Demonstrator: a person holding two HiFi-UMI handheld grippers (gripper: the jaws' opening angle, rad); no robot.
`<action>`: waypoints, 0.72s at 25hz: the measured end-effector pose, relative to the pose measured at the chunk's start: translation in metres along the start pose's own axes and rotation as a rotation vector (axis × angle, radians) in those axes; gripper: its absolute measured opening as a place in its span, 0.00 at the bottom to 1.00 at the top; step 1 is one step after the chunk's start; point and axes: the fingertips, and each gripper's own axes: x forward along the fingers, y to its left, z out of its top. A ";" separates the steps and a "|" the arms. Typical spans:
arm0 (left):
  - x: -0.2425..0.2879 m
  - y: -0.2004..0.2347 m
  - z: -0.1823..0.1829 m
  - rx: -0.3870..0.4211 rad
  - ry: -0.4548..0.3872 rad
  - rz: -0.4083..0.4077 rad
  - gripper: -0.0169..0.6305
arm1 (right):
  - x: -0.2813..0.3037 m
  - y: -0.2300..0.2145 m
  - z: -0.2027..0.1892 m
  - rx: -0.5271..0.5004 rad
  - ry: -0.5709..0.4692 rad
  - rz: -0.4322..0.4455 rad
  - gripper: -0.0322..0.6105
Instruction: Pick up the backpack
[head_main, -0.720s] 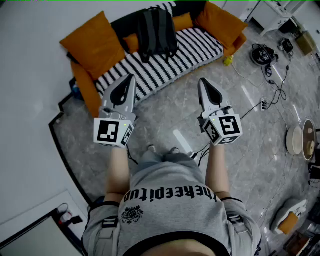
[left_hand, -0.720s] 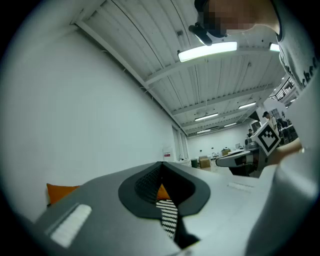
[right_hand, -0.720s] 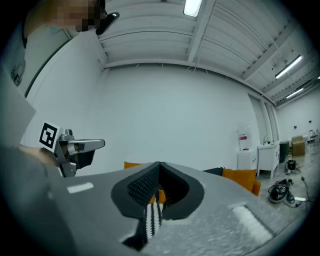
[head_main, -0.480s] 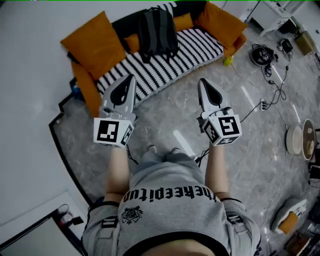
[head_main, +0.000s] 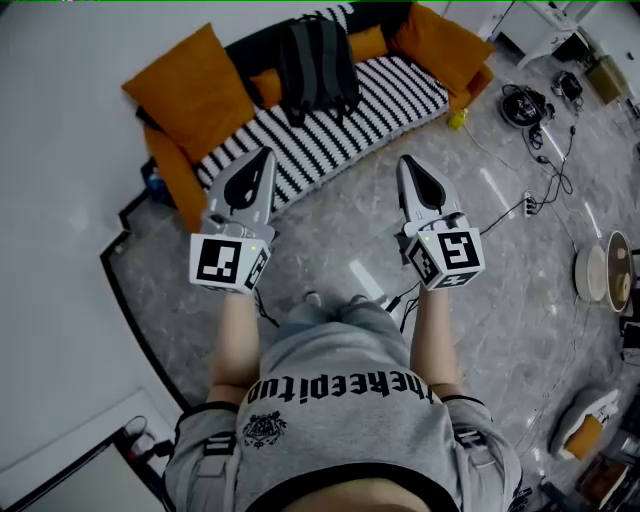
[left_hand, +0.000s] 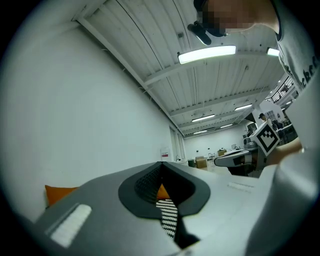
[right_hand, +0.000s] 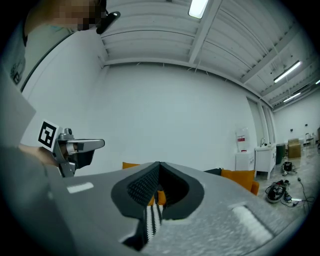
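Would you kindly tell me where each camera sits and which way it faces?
Head view: on the head, looking steeply down at floor, sofa, backpack; shows forearms, shirt, left gripper, right gripper.
Left gripper view: on the left gripper, tilted up at wall and ceiling; shirt at right.
Right gripper view: on the right gripper, level, facing the wall; shirt at left.
Shared: both gripper views show the sofa and the other gripper.
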 end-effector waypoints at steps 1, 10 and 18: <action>-0.001 0.002 0.000 0.000 -0.003 -0.005 0.05 | 0.001 0.002 0.000 0.006 -0.003 -0.003 0.05; 0.003 0.020 -0.004 -0.005 -0.014 -0.034 0.05 | 0.010 0.006 -0.004 0.014 0.001 -0.032 0.05; 0.024 0.032 -0.010 0.003 -0.021 -0.024 0.05 | 0.040 -0.006 -0.002 0.003 -0.014 0.000 0.05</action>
